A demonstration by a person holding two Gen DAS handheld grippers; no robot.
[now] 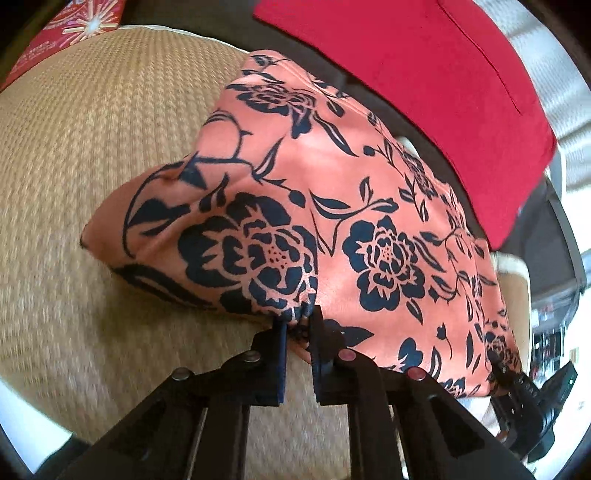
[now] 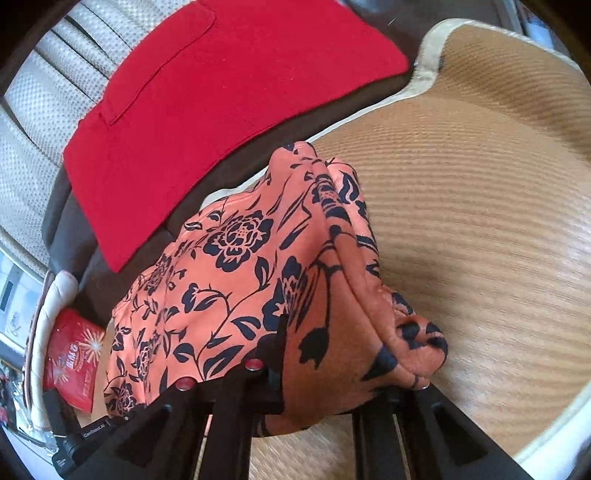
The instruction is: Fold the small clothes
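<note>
Left gripper (image 1: 295, 325): its two fingers stand nearly closed, with only a narrow gap between them, and a bunched edge of the floral garment (image 1: 332, 221) is pinched in that gap at the tips. The cloth, salmon-orange with dark navy flowers, rises from the fingertips and spreads ahead and to the right of them, lifted off the woven mat (image 1: 92, 129). The mat lies below and to the left of the fingers. Beyond the garment, ahead and to the right, lies a red cloth (image 1: 424, 74), flat, on a darker surface. A red printed packet (image 1: 66, 33) sits far ahead to the left, at the mat's edge. The other gripper's body shows at the lower right, at the garment's far corner.

Right gripper (image 2: 332, 369): the floral garment (image 2: 240, 258) is draped thickly over and between its fingers, hiding the tips; the fingers stand apart with folds of cloth gathered between them, and it cannot be told whether they bear on it. The garment stretches ahead and to the left of the fingers. The woven mat (image 2: 480, 221) lies to the right and below. The red cloth (image 2: 221, 92) lies ahead to the left, apart from the garment. The red printed packet (image 2: 74, 350) sits at the far left.
</note>
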